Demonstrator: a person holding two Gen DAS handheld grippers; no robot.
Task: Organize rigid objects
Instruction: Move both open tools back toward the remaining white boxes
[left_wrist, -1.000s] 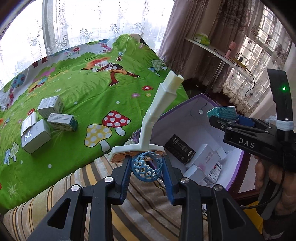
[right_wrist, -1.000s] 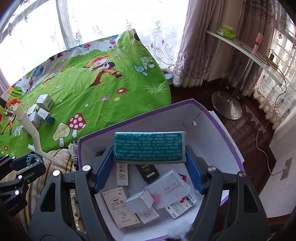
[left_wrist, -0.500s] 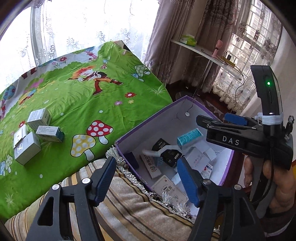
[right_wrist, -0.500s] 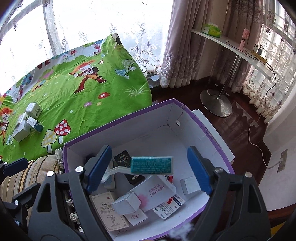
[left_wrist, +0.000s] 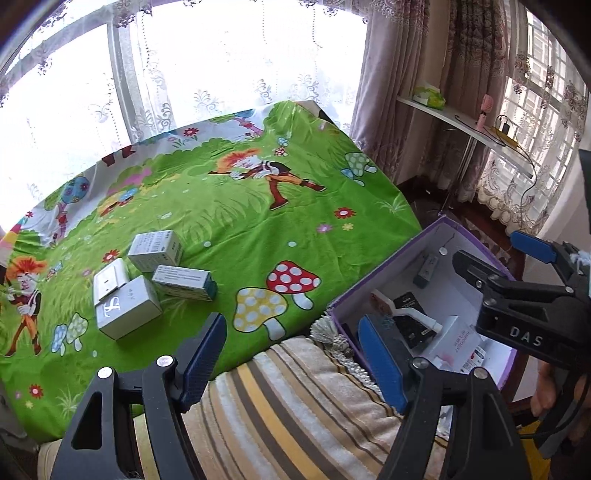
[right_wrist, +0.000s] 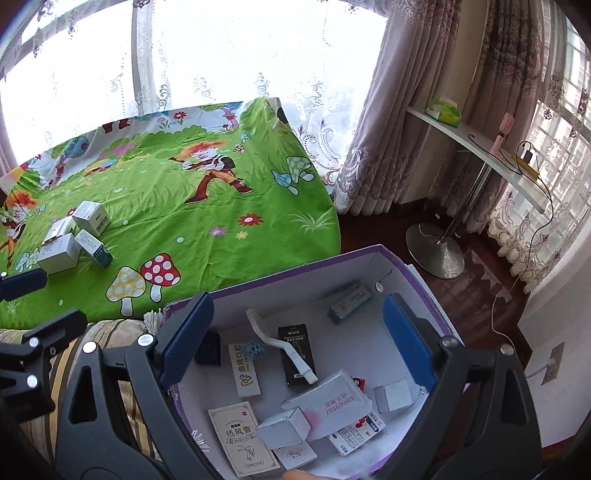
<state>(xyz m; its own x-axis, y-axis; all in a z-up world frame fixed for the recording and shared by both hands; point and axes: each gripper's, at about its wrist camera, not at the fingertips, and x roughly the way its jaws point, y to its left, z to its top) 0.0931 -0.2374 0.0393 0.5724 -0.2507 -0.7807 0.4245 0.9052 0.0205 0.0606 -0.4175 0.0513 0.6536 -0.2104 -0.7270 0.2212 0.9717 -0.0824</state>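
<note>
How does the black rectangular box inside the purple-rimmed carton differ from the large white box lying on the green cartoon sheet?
The black rectangular box is dark, slim and flat; the large white box is pale and blockier. The black box lies inside the purple-rimmed carton, with a white angled plastic handle across it; the white box sits on the green cartoon sheet among three other small boxes, nothing on top. Both are rigid cartons resting free of either gripper.

Four small cartons (left_wrist: 155, 280) are counted on the green cloth (left_wrist: 240, 206). One purple-edged box (right_wrist: 413, 273) is counted, with about ten cartons (right_wrist: 325, 406) and one white long-handled brush (right_wrist: 280, 345) inside.
</note>
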